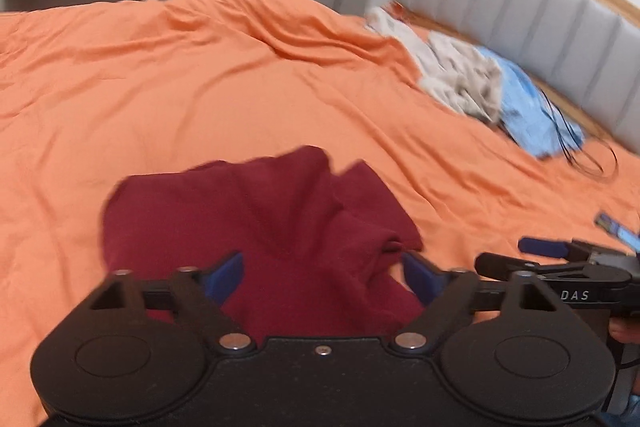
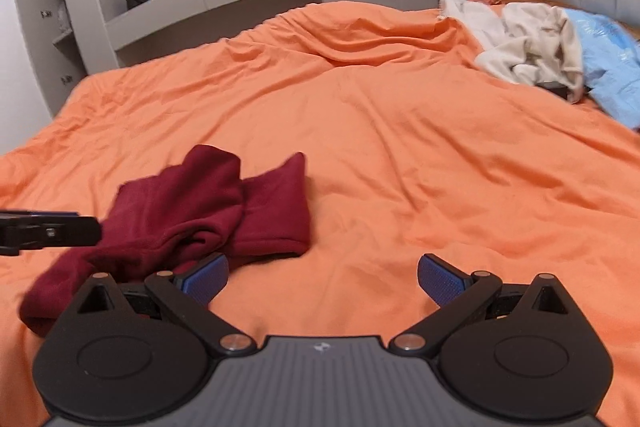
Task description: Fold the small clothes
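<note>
Maroon garment (image 1: 260, 223) crumpled on orange bedspread (image 1: 160, 87); both grippers' fingers spread, empty.

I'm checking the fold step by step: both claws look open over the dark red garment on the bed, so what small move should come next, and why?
Probably bring the left claw down and close it on the near edge of the dark red garment. The garment lies bunched and uneven on the orange bedcover, neither claw grips it, and the right claw hangs open over bare cover beside it.

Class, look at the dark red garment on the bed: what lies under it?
The dark red garment lies crumpled on the orange bedcover, which shows all around it. Anything beneath its folds is covered and cannot be seen.
</note>
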A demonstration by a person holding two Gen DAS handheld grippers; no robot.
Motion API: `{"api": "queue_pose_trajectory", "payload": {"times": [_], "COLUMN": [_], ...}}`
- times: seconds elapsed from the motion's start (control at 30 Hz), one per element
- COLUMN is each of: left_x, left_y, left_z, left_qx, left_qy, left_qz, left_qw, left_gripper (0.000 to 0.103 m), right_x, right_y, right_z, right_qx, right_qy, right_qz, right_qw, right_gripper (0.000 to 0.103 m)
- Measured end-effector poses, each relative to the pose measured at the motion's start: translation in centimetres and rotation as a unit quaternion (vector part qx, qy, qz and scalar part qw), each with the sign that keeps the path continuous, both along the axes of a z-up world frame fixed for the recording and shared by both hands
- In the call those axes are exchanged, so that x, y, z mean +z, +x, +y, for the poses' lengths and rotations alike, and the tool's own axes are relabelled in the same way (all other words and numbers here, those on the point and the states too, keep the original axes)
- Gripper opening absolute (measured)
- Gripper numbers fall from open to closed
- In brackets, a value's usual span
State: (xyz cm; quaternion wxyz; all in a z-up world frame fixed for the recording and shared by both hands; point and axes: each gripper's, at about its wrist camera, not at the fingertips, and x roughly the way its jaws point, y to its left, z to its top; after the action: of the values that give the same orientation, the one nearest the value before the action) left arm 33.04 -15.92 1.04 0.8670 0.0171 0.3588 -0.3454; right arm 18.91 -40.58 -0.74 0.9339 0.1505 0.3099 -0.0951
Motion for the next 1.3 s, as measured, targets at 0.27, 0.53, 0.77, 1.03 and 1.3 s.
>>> {"api": "queue_pose_trajectory", "payload": {"times": [0.27,0.53,0.77,1.03,1.3], "left_x": [-0.6,-4.3,-6.3,-6.9,-6.1], "left_y": [1.4,3.4,3.4,3.6,4.3], "left_z": [6.1,10.9,10.5,7.8,3.2], "left_qx": [0.143,0.230,0.223,0.200,0.149], "left_qy": [0.022,0.012,0.014,0.039,0.021], "left_qz": [0.010,0.081,0.087,0.077,0.088], "left_qw": [0.9893,0.9697,0.9709,0.9761,0.9847], "left_gripper": [0.102,0.102,0.102,0.102,0.101], "right_x": [-0.4,-1.4,-2.9,-3.8,-0.5], "right_y": [4.3,10.2,12.2,12.3,10.7], "right_z": [-0.3,1.2,1.6,1.3,0.4], "right_qx": [0.052,0.109,0.116,0.100,0.076], "right_qy": [0.108,0.121,0.135,0.144,0.083], "right_qz": [-0.036,-0.025,0.009,0.009,-0.054], "right_qw": [0.992,0.986,0.984,0.985,0.992], "right_gripper": [0.103,0.086,0.066,0.010,0.006]}}
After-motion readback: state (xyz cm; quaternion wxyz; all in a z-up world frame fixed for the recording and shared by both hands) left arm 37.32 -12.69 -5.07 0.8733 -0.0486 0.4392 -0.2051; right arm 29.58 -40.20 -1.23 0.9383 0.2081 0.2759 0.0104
